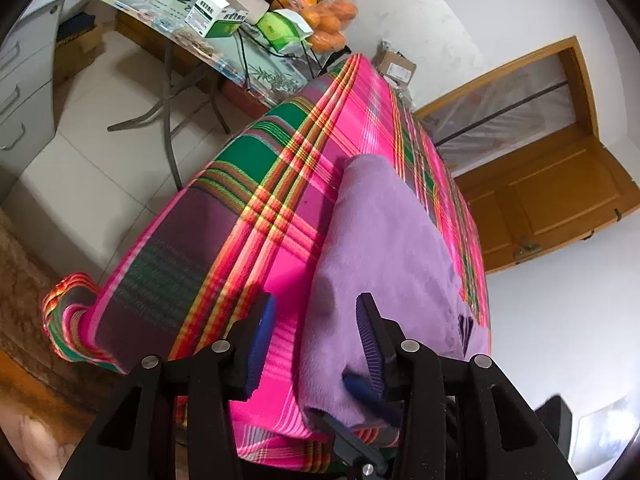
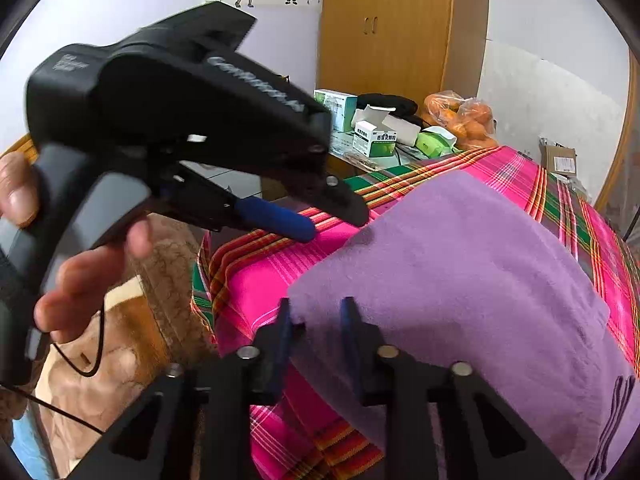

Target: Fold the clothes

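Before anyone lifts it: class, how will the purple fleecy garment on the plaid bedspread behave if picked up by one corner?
The purple fleecy garment would likely hang floppy; it already drapes softly over the pink plaid bedspread. It probably feels light, being thin folded cloth. Its napped surface suggests that the right hand-held gripper, its jaws open astride the near corner, would hold without slipping.

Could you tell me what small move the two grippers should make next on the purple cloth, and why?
Probably close the right hand-held gripper on the purple cloth: its open fingers already straddle the near corner. The left hand-held gripper is open too, at the cloth's edge on the plaid sheet, gripping nothing.
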A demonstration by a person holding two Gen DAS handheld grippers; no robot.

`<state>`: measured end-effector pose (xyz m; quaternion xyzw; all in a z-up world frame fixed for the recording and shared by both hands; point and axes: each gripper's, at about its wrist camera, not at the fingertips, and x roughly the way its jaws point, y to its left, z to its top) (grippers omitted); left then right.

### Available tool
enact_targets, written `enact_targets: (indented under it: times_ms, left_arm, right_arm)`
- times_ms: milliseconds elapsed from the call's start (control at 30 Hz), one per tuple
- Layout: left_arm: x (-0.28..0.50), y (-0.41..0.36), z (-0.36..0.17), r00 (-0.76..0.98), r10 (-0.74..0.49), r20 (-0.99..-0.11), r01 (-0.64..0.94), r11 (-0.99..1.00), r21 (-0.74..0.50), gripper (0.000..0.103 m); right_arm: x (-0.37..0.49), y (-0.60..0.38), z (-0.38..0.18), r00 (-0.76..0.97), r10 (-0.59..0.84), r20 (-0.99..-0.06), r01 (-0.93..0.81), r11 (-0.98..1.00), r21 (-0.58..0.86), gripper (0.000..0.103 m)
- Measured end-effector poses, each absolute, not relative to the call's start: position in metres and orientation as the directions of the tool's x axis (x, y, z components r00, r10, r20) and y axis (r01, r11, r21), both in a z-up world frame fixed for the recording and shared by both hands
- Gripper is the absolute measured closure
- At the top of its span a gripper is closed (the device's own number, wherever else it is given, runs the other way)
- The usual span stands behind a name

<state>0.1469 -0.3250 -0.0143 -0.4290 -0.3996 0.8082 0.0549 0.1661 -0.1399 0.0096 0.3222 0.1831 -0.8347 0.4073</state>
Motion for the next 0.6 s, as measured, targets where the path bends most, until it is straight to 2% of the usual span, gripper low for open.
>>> enact_targets:
  times_ms: [67,200,600]
  left_arm:
    - [0.141,-0.323,-0.013,-0.622,0.437,-0.65,0.248,-0.677,-0.693,0.057]
    - [0.125,-0.322,-0.014,-0.601,0.444,-0.665,0.258,-0.679,-0.687,0.057]
    - [0.063,-0.311,-0.011,-0.534,0.498,-0.683,0.219,-0.699,-0.681,0.057]
  right_arm:
    - [0.166,-0.138,0.011,-0.458,-0.568,-0.683,0.798,-0.602,-0.035,0.094]
    - [0.164,-0.134,0.014,-0.452,-0.579,-0.678,0.8,-0.6,-0.021,0.096]
    - [0.161,-0.113,0.035,-0.442,-0.644,-0.624,0.806,-0.59,0.038,0.096]
